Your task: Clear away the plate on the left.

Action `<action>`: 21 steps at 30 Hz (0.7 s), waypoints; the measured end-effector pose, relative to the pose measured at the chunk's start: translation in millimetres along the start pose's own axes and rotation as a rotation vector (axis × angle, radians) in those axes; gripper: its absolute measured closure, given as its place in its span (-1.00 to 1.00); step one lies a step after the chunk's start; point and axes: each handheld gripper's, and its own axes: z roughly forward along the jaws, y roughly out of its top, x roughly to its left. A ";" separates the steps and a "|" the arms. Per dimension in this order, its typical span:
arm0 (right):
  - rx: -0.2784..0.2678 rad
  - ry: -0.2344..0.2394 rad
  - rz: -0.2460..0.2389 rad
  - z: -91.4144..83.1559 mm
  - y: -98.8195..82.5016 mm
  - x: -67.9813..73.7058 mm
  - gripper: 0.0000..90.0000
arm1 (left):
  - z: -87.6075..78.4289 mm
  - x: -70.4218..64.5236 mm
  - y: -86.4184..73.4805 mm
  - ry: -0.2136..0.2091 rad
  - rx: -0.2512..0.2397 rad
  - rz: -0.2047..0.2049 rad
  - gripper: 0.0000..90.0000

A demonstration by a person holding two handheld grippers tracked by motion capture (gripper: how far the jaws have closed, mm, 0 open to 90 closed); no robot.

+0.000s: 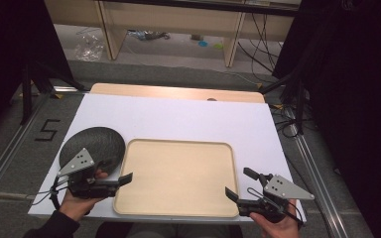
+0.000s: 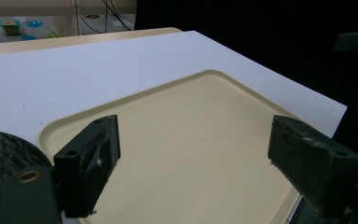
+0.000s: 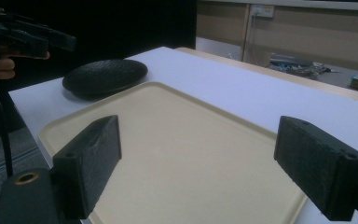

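Fingers [image 2: 93,163] of both grippers spread wide, holding nothing. Beige tray [image 1: 176,148], shallow-rimmed and bare; dark textured plate [image 1: 96,141] touching its left edge.

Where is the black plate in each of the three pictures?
High view: the black plate lies at the left, on the white table, touching the tray's left edge, just ahead of the left gripper.
Left gripper view: its rim peeks in at the bottom left corner.
Right gripper view: it sits at the upper left, beyond the tray.
Shared landmark: the beige tray, empty in all views.
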 end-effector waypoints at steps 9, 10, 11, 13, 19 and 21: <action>0.018 0.004 0.001 -0.3 0.1 0.7 -0.65 | -1.6 6.0 0.5 0.036 0.021 0.013 -0.63; 0.018 0.004 0.001 -0.3 0.1 0.7 -0.65 | -1.6 6.0 0.5 0.036 0.021 0.013 -0.63; 0.012 0.003 -0.002 0.0 0.0 0.5 -0.65 | -2.3 6.9 0.3 0.045 0.021 0.004 -0.63; 0.017 0.010 0.015 0.0 -0.1 2.0 -0.65 | -3.8 9.5 0.7 0.057 0.021 0.007 -0.63; 0.031 0.022 0.014 -0.4 0.1 1.5 -0.65 | -7.5 15.0 1.2 0.074 0.007 -0.010 -0.63; 0.031 0.025 0.013 -0.4 0.2 1.7 -0.65 | -8.3 16.1 1.4 0.079 0.005 -0.012 -0.63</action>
